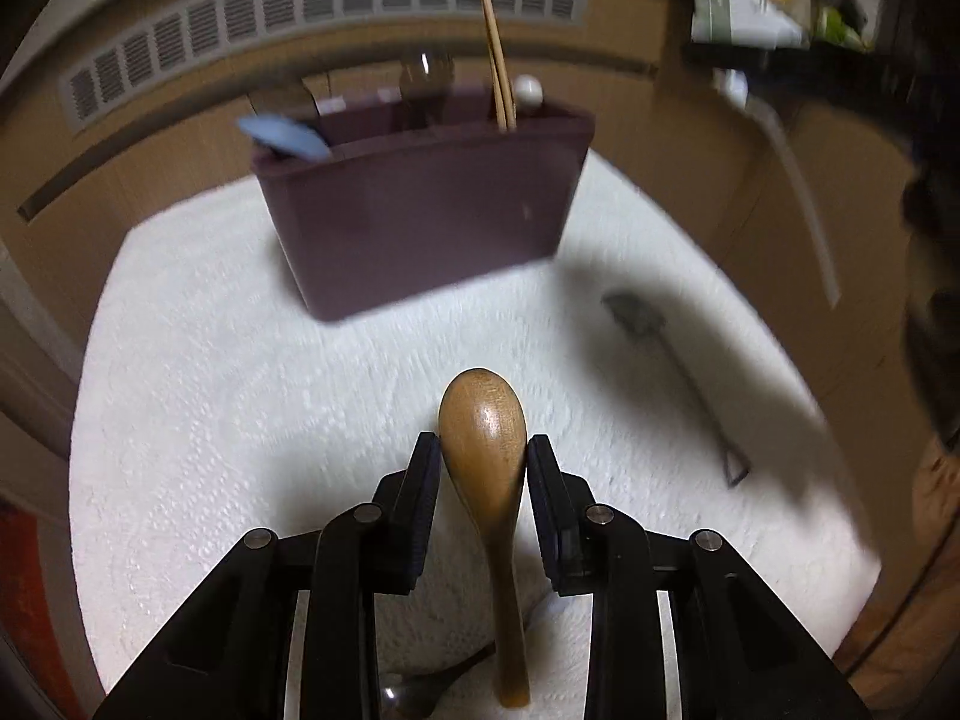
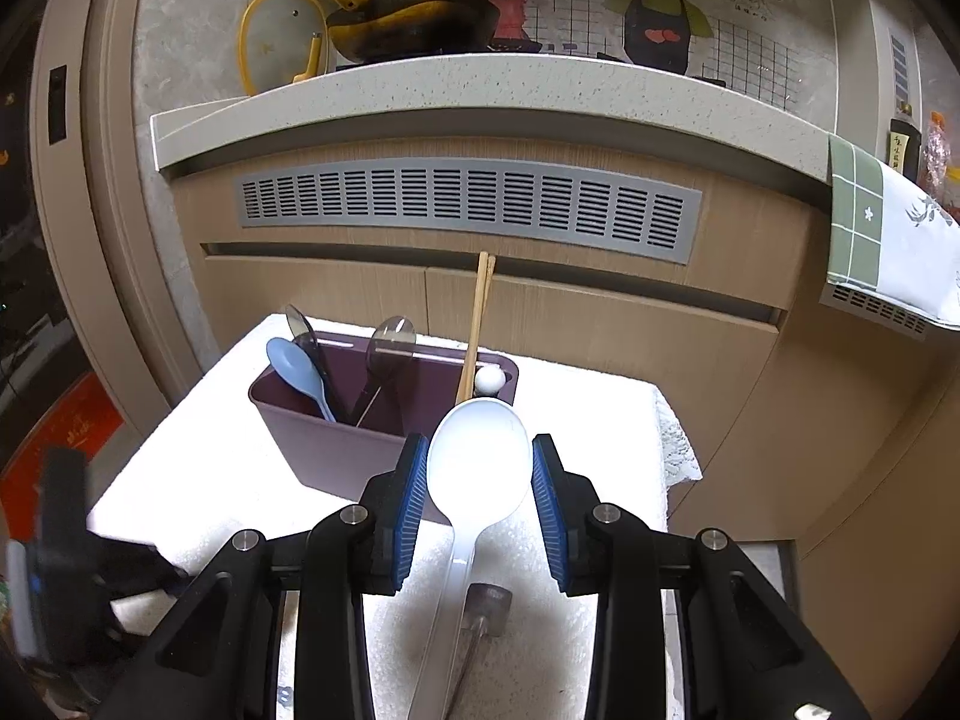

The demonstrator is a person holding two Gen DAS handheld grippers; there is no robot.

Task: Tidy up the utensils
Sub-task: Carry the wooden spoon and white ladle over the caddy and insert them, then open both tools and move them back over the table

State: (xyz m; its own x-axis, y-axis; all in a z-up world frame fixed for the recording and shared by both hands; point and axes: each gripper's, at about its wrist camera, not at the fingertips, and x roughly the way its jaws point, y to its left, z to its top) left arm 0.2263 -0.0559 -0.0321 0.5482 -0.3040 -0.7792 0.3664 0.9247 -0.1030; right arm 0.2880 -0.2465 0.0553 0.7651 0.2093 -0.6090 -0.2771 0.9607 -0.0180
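The left tool (image 1: 483, 450) pinches a wooden spoon (image 1: 483, 426) by its bowl, pads touching both sides. Only its view shows a dark spatula (image 1: 672, 360) lying to the right on the white surface (image 1: 210, 420). The right tool (image 2: 479, 456) closes on a white spoon (image 2: 477, 456). Beyond both stands the purple bin (image 2: 336, 450); only the right view shows its blue spoon (image 2: 294, 366) and chopsticks (image 2: 477, 324) clearly.

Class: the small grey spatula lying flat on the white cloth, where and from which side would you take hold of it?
Probably the thin handle of the grey spatula, from above, with the fingers across it. It lies flat on the white cloth, so only its narrow shaft fits between them; the blade is wide and flat.
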